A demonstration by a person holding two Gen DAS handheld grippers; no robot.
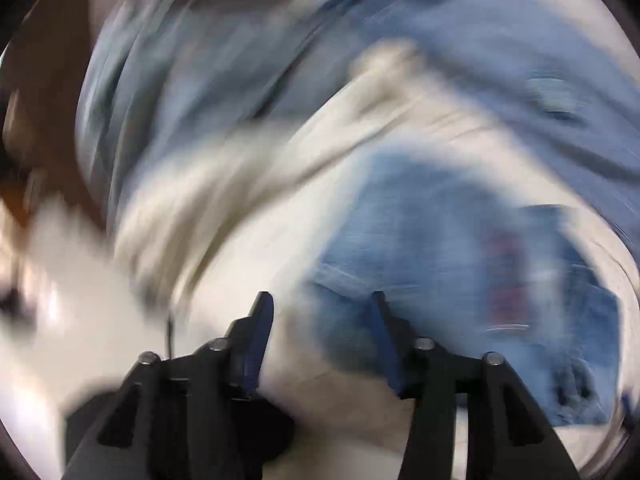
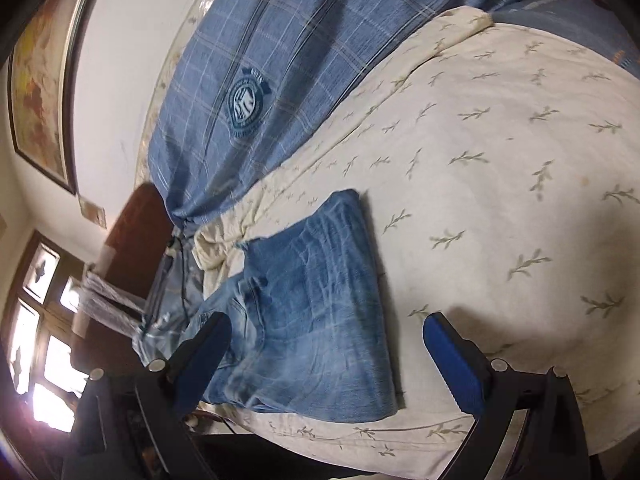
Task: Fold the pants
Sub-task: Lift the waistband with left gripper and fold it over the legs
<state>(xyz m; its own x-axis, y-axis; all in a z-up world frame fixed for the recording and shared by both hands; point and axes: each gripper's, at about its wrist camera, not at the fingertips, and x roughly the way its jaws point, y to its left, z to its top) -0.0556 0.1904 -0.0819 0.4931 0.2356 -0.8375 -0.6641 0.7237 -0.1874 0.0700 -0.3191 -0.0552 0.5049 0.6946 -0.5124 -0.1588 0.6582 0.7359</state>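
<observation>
Light blue jeans [image 2: 316, 316] lie folded into a compact rectangle on the cream leaf-print bedsheet [image 2: 500, 168] near the bed's edge. My right gripper [image 2: 324, 336] hovers just above them, open wide and empty, one blue-padded finger on each side of the fold. The left wrist view is heavily motion-blurred. It shows the jeans [image 1: 460, 272] as a blue patch just ahead of my left gripper [image 1: 320, 304], which is open with nothing between its fingers.
A blue plaid blanket with a round crest [image 2: 256, 92] lies across the head of the bed; it also shows blurred in the left wrist view [image 1: 240, 80]. A framed picture [image 2: 40, 80] hangs on the wall. A window [image 2: 36, 340] and dark wooden furniture [image 2: 136, 240] stand beside the bed.
</observation>
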